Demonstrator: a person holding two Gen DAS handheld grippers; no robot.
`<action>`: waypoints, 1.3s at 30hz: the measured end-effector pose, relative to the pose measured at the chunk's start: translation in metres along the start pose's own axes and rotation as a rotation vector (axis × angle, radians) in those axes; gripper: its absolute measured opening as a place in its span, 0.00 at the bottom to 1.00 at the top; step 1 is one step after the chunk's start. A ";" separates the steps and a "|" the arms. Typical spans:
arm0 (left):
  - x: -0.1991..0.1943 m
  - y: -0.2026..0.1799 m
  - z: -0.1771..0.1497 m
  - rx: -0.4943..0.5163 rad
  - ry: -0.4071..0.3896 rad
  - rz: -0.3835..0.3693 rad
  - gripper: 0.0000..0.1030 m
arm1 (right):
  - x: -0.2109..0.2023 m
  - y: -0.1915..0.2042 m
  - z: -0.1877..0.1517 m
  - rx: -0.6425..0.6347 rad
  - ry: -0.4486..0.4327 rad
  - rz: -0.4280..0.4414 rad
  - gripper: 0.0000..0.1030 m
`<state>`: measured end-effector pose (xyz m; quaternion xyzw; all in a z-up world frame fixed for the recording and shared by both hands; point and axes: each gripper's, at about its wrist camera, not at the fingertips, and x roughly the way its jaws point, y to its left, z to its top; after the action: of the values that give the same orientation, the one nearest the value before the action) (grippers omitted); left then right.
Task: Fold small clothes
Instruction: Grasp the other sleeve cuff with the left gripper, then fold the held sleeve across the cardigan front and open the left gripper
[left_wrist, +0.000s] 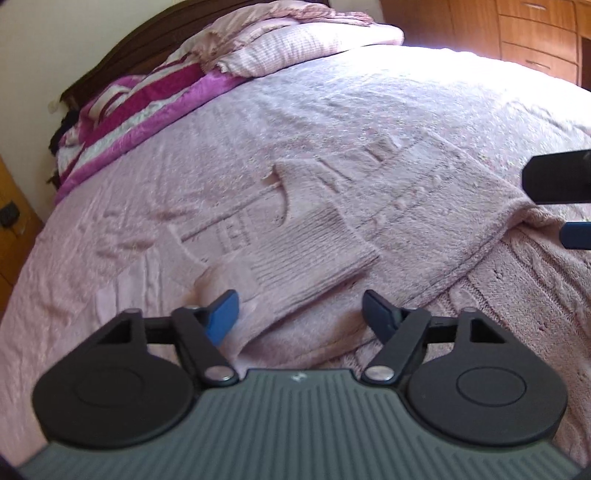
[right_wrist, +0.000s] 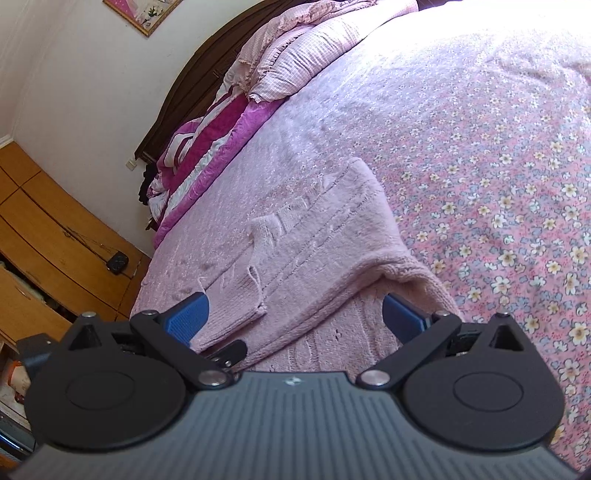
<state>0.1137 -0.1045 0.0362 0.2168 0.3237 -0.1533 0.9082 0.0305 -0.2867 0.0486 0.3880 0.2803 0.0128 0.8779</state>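
Observation:
A pink knitted sweater (left_wrist: 388, 206) lies partly folded on the pink bedspread (left_wrist: 184, 155), with one ribbed sleeve cuff (left_wrist: 317, 258) laid across its body. My left gripper (left_wrist: 301, 314) hovers low over the near hem, jaws apart, with the sleeve fabric lying between the blue pads (left_wrist: 221, 317); they do not squeeze it. My right gripper (right_wrist: 295, 317) stands wide open over the sweater (right_wrist: 325, 251) near its folded right edge, holding nothing. The right gripper's finger (left_wrist: 554, 184) shows at the far right of the left wrist view.
Folded pink and magenta blankets (left_wrist: 155, 92) and a pillow (left_wrist: 295, 40) are piled by the dark headboard (right_wrist: 192, 74). A floral sheet (right_wrist: 498, 166) covers the bed's right side. Wooden drawers (right_wrist: 44, 240) stand to the left and a wooden cabinet (left_wrist: 517, 29) beyond the bed.

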 end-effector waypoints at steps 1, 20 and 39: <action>0.002 -0.003 0.001 0.015 -0.004 -0.002 0.69 | 0.001 -0.001 0.000 0.004 0.000 0.002 1.00; -0.012 0.032 0.016 -0.125 -0.101 0.051 0.08 | 0.014 -0.019 -0.007 0.048 0.014 -0.009 1.00; -0.018 0.132 -0.044 -0.458 0.066 0.180 0.10 | 0.019 -0.009 -0.009 0.013 0.023 -0.019 1.00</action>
<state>0.1332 0.0329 0.0564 0.0380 0.3587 0.0128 0.9326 0.0405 -0.2825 0.0283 0.3910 0.2942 0.0072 0.8721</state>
